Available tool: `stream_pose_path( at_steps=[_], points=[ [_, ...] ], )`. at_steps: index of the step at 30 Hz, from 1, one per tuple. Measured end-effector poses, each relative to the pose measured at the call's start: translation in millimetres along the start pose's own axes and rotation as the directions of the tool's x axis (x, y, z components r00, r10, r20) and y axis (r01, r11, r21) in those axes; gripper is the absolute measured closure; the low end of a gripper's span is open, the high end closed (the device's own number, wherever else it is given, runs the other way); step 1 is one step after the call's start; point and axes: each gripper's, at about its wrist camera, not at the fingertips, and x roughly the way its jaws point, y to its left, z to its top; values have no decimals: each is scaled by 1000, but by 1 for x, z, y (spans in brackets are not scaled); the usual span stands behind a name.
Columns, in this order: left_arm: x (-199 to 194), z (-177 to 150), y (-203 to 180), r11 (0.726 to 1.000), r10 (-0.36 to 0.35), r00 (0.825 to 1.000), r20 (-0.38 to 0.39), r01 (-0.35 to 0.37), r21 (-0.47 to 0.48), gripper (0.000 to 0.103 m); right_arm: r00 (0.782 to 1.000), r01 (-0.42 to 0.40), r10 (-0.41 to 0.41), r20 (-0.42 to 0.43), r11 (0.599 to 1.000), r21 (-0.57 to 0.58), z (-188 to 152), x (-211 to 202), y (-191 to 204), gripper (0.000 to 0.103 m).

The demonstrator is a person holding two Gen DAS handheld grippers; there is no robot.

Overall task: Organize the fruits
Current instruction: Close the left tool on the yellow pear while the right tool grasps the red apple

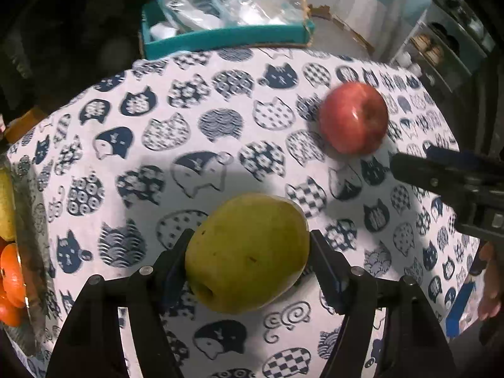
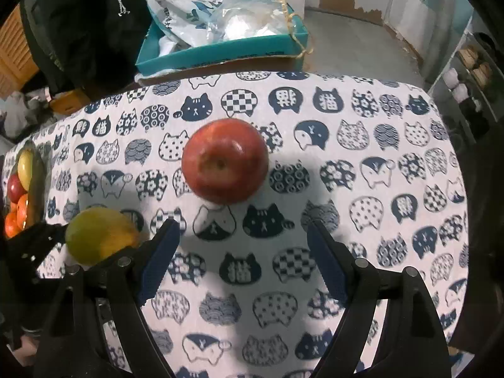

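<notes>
My left gripper (image 1: 249, 239) is shut on a yellow-green pear-like fruit (image 1: 247, 252), its pads against both sides. The same fruit (image 2: 99, 239) shows at lower left in the right wrist view. A red apple (image 2: 225, 160) lies on the cat-print tablecloth (image 2: 346, 189), just ahead of my right gripper (image 2: 242, 230), which is open and empty. The apple (image 1: 354, 116) also shows at upper right in the left wrist view, with the right gripper's finger (image 1: 441, 176) near it. A clear bowl of fruit (image 2: 22, 189) sits at the table's left edge.
The bowl (image 1: 31, 220) holds oranges (image 1: 11, 277), a red apple and a yellow fruit. A teal box (image 2: 220, 50) with plastic bags stands beyond the table's far edge. Shelves (image 2: 472, 63) stand at the right.
</notes>
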Motion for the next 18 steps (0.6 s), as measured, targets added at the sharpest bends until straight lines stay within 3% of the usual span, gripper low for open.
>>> stream_pose_path(
  at_steps=[10, 18],
  points=[
    [-15, 17, 49, 993, 46, 998, 53, -40, -110, 30, 999, -32, 32, -18, 999, 28, 27, 31, 5, 21],
    [-16, 17, 65, 987, 56, 997, 55, -47, -154, 30, 998, -13, 15, -54, 999, 32, 36, 62, 13, 21]
  ],
)
